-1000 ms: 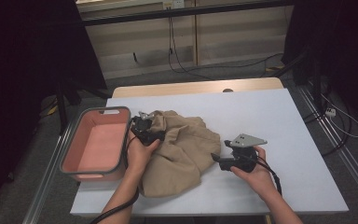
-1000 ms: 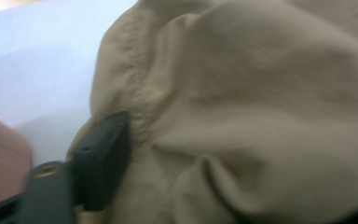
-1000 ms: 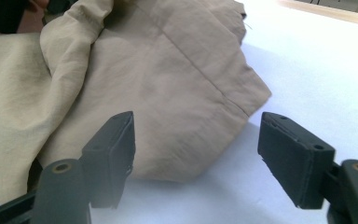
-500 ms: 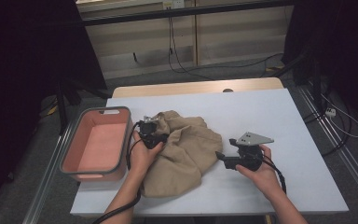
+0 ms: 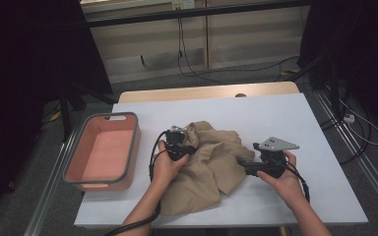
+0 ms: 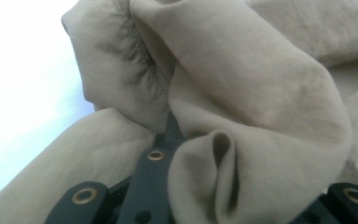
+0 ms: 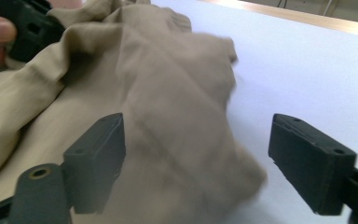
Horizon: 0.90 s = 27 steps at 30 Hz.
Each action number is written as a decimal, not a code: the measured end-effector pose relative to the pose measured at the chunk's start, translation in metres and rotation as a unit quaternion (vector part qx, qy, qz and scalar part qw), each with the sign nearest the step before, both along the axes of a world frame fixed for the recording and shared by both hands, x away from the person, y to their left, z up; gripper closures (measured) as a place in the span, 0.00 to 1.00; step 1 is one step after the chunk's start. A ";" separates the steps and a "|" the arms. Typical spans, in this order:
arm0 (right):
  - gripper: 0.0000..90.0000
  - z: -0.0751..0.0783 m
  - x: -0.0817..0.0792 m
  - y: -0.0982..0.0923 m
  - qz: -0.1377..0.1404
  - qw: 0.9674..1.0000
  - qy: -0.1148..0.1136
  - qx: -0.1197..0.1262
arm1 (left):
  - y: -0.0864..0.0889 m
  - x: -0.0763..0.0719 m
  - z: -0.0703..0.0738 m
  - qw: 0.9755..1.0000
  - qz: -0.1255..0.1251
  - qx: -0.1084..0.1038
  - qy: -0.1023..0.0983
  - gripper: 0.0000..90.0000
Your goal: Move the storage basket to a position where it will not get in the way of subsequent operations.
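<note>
A crumpled tan cloth (image 5: 209, 174) lies on the middle of the white table (image 5: 275, 113). My left gripper (image 5: 186, 147) is at the cloth's upper left edge. In the left gripper view its jaws have just been closing, and the left gripper (image 6: 173, 133) is shut on a raised fold of the cloth (image 6: 261, 79). My right gripper (image 5: 244, 168) lies level at the cloth's right edge and points left. Its jaws have just been opening further. The right gripper (image 7: 196, 137) stands wide, the cloth (image 7: 168, 93) lies between the jaws, and the pads do not press on it.
A pink bin with a grey rim (image 5: 128, 142) stands at the table's left edge, with nothing in it. Bare white table lies behind and to the right of the cloth. Cables run across the floor beyond the table.
My left hand has moved right onto the cloth, and its jaws have gone from wide to pinched on a fold. My right hand has shifted a little to the right.
</note>
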State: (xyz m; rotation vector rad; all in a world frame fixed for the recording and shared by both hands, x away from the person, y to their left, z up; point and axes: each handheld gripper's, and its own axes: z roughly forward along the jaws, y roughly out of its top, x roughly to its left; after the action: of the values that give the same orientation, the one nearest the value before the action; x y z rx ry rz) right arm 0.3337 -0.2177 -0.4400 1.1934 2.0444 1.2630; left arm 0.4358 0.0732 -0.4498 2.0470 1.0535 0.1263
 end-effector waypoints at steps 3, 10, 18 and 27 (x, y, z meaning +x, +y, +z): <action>0.17 0.001 0.000 -0.004 -0.009 1.000 -0.002 -0.003 | -0.011 -0.005 0.001 1.000 -0.020 0.004 -0.004 0.87; 0.13 0.007 0.001 -0.012 -0.032 0.999 -0.010 0.006 | -0.002 -0.002 0.013 1.000 -0.025 0.003 -0.012 0.85; 0.12 0.005 0.006 -0.018 -0.050 0.999 -0.008 0.003 | 0.026 0.003 0.049 0.999 -0.006 -0.008 -0.040 0.85; 0.13 0.000 0.011 -0.014 -0.048 0.999 0.000 0.001 | 0.073 0.014 0.059 0.997 0.042 0.019 -0.070 0.70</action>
State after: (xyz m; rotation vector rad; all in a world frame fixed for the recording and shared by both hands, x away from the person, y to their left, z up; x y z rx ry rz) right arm 0.3446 -0.2318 -0.4400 1.2767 1.9610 1.2197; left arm 0.4496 0.1465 -0.3912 1.9968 1.0569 0.3296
